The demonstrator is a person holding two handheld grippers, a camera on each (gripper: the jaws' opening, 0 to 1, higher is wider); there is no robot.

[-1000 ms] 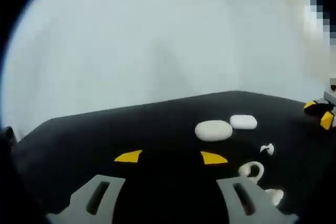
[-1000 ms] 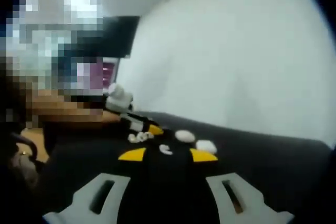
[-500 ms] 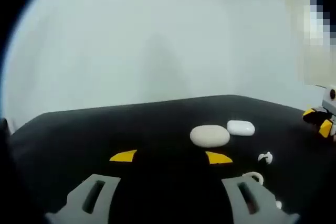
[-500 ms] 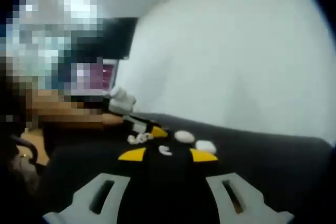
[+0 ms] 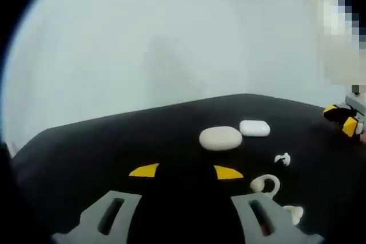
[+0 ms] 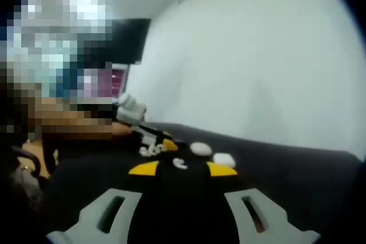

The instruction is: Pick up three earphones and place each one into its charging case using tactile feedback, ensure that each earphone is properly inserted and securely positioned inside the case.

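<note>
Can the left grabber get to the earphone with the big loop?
Probably yes. The looped earphone lies on the black table just beside the left gripper, whose jaws stand open, and nothing sits between them.

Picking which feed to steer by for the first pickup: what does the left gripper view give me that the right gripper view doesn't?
Left gripper view: three earphones told apart, a small one, a hooked one and one by the jaw. Right gripper view: a dark monitor beyond the table, and earphones partly bunched. Shared: black table, oval case, rectangular case, each gripper open.
</note>
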